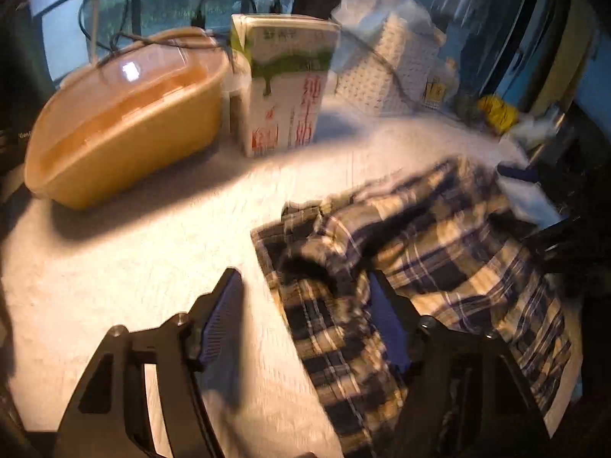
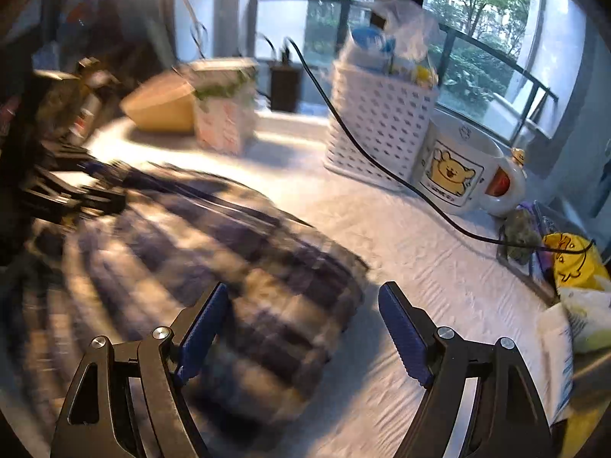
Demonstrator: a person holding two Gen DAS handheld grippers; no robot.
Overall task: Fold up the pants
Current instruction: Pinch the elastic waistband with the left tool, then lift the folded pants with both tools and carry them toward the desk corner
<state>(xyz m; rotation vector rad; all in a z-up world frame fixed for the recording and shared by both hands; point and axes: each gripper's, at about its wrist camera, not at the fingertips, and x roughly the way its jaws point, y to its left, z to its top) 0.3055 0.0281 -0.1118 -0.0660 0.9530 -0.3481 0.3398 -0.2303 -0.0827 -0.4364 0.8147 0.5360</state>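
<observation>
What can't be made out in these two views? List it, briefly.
- Pants, right wrist view: motion blur smears the plaid; folds and edges unreadable.
- Pants' near end, left wrist view: cut off by the bottom edge and covered by the left gripper.
- Carton, left wrist view: print blurred, not legible.
- Basket, right wrist view: contents wrapped in plastic, unidentifiable.

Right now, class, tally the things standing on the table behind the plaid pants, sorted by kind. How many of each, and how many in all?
Cartons: 1, the milk carton
Tubs: 1, the yellow tub
Baskets: 1, the white basket
Mugs: 1, the bear mug
Total: 4
</observation>
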